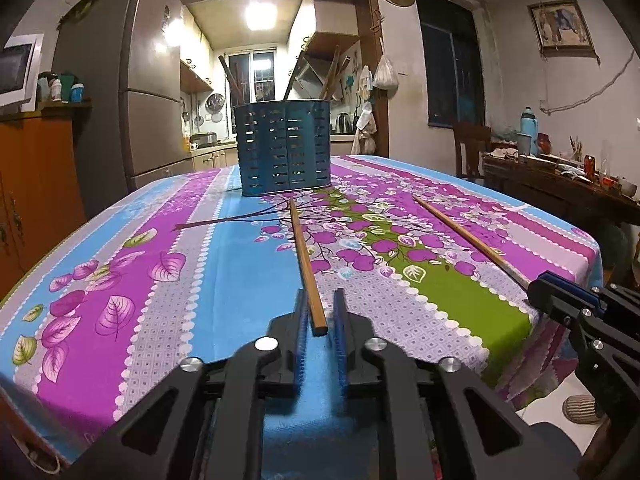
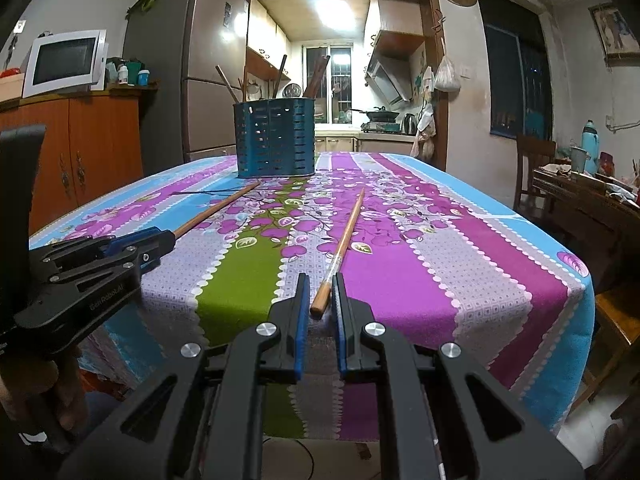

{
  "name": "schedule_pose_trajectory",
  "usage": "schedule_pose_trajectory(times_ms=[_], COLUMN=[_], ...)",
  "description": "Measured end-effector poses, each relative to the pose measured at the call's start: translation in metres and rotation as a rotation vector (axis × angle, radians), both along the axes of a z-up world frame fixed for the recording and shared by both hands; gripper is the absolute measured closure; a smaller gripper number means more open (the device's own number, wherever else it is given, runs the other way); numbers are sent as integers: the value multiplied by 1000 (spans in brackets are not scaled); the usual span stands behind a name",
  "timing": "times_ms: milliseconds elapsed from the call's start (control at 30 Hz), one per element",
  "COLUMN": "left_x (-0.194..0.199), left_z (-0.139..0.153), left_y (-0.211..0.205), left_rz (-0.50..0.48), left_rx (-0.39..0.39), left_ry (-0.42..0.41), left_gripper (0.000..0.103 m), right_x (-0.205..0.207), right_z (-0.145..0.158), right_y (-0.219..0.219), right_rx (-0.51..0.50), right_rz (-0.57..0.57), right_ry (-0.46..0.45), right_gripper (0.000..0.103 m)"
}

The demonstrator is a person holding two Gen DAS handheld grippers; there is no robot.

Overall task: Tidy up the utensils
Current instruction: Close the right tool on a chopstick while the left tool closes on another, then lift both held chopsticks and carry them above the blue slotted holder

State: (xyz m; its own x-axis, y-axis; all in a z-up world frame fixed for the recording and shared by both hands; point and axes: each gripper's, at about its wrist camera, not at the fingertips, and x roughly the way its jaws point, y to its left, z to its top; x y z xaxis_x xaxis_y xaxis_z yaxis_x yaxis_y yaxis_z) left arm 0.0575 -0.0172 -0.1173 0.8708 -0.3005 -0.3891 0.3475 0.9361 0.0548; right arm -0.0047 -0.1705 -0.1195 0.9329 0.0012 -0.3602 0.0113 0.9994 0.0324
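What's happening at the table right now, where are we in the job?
A person holds a gripper in each hand. The left gripper is shut on the near end of one chopstick, and the right gripper is shut on the near end of the other chopstick. Both sticks lie on the flowered tablecloth, pointing toward the blue utensil holder, which already has several sticks standing in it. Neither chopstick is in the holder yet.
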Motion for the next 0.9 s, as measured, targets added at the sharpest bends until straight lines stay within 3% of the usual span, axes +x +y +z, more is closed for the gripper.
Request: schedule_pose_trajectory(times_ms=[367,900], left_x=[-8,-30], left_z=[12,87], left_y=[3,6], left_rz=[-13,-22], left_rx=[-10,-41], left_ry=[-18,-231], left_gripper=[95,95], right_x=[-6,-14], right_z=[16,83], right_y=[-7,-8], right_rx=[1,-91], right_rz=[1,55], right_ry=[-32,-175], right_gripper=[97,98])
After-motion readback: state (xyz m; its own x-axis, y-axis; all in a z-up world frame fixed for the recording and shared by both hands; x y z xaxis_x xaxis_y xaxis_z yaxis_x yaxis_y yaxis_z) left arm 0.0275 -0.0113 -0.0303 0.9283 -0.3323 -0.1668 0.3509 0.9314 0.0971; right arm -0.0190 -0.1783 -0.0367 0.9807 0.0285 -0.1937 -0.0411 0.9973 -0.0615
